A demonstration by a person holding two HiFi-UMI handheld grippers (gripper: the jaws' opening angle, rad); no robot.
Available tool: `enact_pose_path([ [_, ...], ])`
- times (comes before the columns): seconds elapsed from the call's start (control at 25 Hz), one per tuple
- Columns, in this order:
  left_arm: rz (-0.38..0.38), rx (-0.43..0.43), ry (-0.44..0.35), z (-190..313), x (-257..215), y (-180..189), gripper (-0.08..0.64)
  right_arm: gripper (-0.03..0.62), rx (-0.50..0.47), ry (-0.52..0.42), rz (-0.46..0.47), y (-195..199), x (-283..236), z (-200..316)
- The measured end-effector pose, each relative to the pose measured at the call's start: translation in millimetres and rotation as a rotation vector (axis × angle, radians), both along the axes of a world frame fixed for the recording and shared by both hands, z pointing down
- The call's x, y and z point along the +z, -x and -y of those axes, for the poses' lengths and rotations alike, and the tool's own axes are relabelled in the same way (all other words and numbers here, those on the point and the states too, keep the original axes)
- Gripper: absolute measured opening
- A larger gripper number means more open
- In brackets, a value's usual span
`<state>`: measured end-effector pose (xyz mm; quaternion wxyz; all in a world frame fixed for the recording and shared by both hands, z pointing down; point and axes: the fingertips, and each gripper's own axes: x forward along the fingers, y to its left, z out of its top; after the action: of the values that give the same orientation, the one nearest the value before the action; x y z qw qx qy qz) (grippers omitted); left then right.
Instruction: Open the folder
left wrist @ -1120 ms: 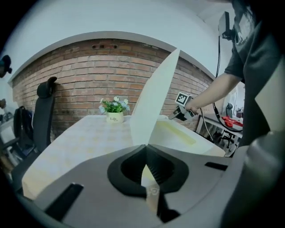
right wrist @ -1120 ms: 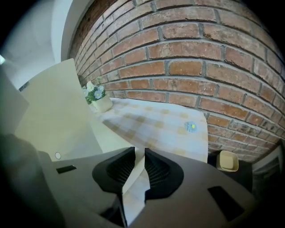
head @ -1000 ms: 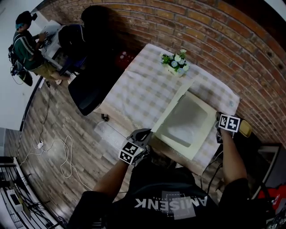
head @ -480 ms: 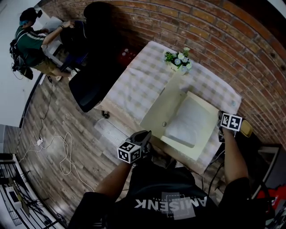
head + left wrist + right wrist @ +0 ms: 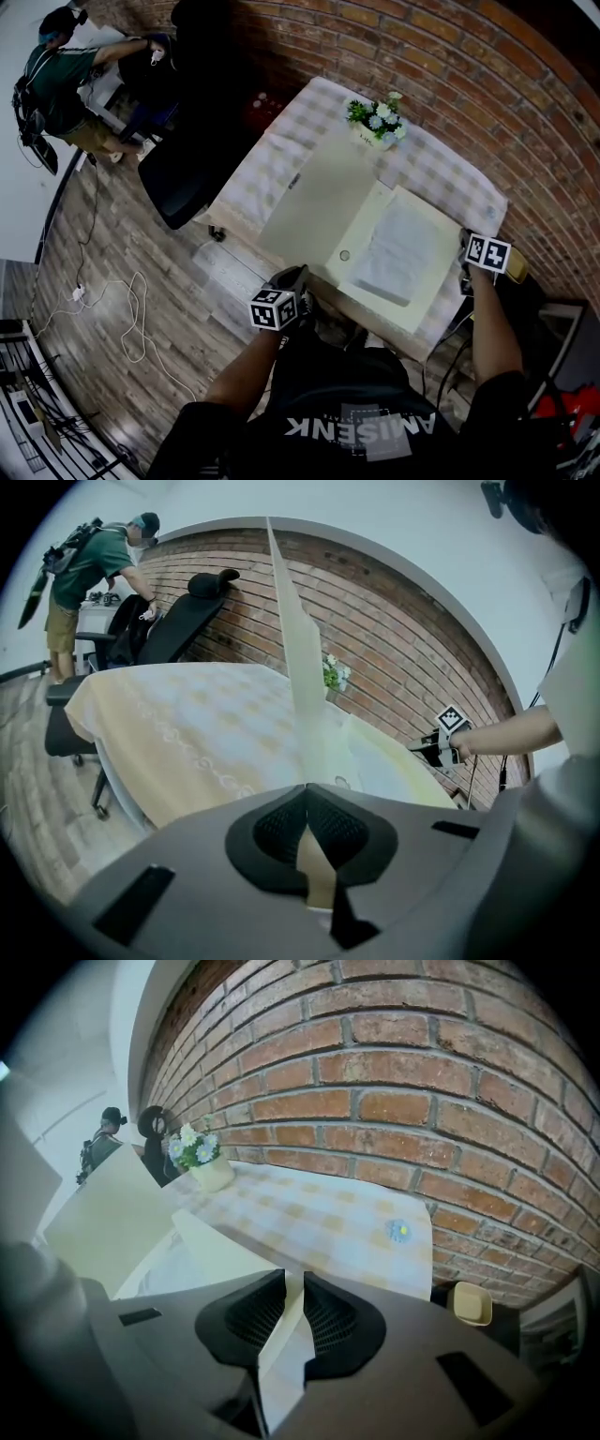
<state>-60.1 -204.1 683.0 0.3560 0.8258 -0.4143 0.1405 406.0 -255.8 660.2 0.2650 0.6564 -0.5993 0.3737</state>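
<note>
Your left tongs (image 5: 307,803) are clamped shut on the near edge of the folder's (image 5: 412,314) front cover (image 5: 314,202). From those jaws the cover runs straight ahead toward the flower pot (image 5: 378,120), and in the left gripper view it shows edge-on as a thin pale blade above the checked tablecloth (image 5: 272,169). The folder is open: the cover is spread to the left of the spine, and the back half lies to the right with the white paper (image 5: 398,248) bared on it.

Your right tongs (image 5: 286,1283) are closed on the far right edge of that back half. A pale strip of it passes between the pads, and the rest of the folder lies to the left of the jaws, with the brick wall (image 5: 403,1101) beyond.

Your left forearm (image 5: 234,375) reaches up from your body to the table's near edge, just left of the folder's near corner. Your right forearm (image 5: 492,328) is stretched out along the folder's right side, with the marker cube (image 5: 487,253) on top.
</note>
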Motion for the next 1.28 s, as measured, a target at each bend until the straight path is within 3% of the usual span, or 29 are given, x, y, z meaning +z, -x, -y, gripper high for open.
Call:
enact_pose_path([
  [0.2, 0.086, -0.042, 0.006, 5, 12, 6, 0.026, 0.091, 0.008, -0.001, -0.007, 0, -1, 0],
  [0.52, 0.245, -0.105, 0.0, 14, 29, 15, 0.112, 0.091, 0.014, 0.0, -0.015, 1, -2, 0],
  [0.8, 0.525, -0.091, -0.134, 11, 38, 18, 0.154, 0.089, 0.017, 0.001, -0.017, 1, -1, 0],
  [0.92, 0.707, -0.109, -0.21, 18, 34, 31, 0.343, 0.089, 0.013, 0.001, -0.016, 0, -1, 0],
  [0.96, 0.733, -0.096, -0.224, 20, 34, 32, 0.351, 0.089, 0.012, 0.001, -0.016, 0, -1, -1],
  [1.28, 0.727, 0.136, -0.279, 27, 34, 25, 0.35, 0.089, 0.018, -0.009, 0.0, 2, -3, -2],
])
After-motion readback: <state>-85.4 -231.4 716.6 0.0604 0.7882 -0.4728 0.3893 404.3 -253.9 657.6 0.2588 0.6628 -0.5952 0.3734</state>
